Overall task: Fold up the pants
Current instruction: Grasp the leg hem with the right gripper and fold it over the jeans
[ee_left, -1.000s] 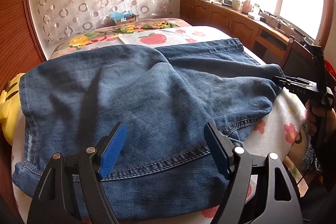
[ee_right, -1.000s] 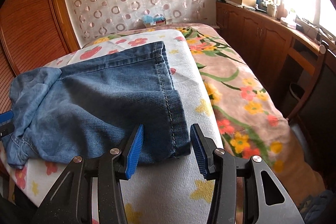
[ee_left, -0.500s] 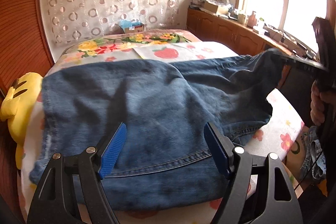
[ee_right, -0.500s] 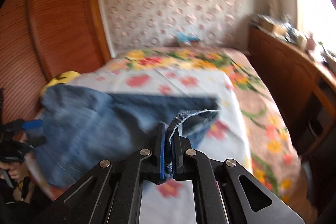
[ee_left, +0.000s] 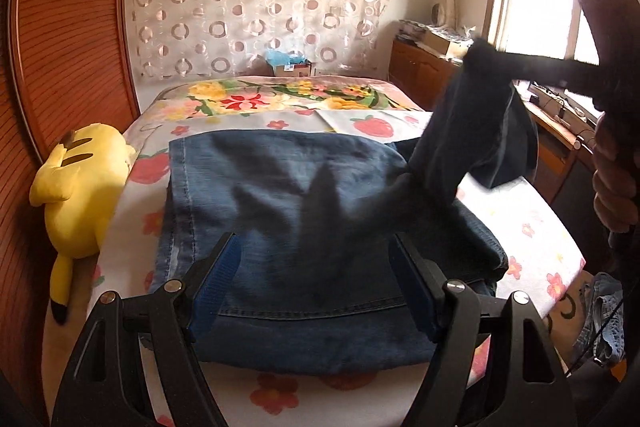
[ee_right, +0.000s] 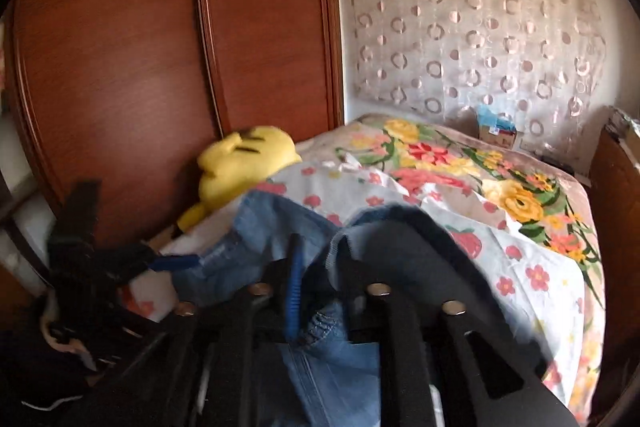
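So a second ago the pants were spread flat with the leg ends lying out by the bed's right edge, and the right gripper was just lining up on the hem. Now that hem is up in the air and swinging over toward the waist end, so the fold-in-half is underway.

Nearest in the left wrist view, the left gripper hovers over the waist end by the bed's near edge. Its fingers are spread wide and nothing's between them. The denim just lies under them, and I can't see them pressing on it. My guess is it's parked there to pin or catch the waist when the legs land.

Further out, toward the right edge, the lifted leg section hangs from the right gripper, which a hand carries. In its own view the denim hem sits between the pads, bunched, and the jaws are easing open a bit. Whether the pads are gripping it or letting it slip, blur makes it hard to call.

Past all that: yellow plush toy on the left edge, then the tissue box at the far end.
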Demonstrator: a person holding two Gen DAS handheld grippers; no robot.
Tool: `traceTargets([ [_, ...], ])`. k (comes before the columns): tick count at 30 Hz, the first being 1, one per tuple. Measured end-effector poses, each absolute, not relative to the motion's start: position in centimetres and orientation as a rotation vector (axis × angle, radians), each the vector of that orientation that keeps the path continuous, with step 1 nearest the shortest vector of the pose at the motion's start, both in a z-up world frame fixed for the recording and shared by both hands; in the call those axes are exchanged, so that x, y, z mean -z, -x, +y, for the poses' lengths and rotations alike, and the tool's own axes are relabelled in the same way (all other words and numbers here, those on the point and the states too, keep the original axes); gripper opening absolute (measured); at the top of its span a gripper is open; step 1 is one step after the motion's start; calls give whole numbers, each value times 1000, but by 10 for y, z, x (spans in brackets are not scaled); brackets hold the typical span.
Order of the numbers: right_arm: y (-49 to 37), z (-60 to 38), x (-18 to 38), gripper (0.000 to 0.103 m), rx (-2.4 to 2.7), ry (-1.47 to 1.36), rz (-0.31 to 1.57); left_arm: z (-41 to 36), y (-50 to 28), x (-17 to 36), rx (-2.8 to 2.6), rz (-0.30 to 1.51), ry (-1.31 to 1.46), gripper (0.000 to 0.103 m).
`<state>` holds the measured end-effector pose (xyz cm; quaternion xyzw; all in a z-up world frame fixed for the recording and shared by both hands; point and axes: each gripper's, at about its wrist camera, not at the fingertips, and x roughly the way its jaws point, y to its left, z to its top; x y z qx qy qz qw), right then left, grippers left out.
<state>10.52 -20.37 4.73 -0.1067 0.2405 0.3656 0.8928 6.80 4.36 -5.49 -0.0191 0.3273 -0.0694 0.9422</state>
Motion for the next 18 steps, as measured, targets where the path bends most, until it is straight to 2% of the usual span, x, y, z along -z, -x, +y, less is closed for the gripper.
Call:
traceTargets([
  [8, -117, -210, -38, 39, -693, 200, 571, 39, -72, 61, 158, 681, 39, 77],
  [18, -94, -245, -23, 41, -645, 169, 685, 22, -74, 62, 186, 687, 17, 77],
])
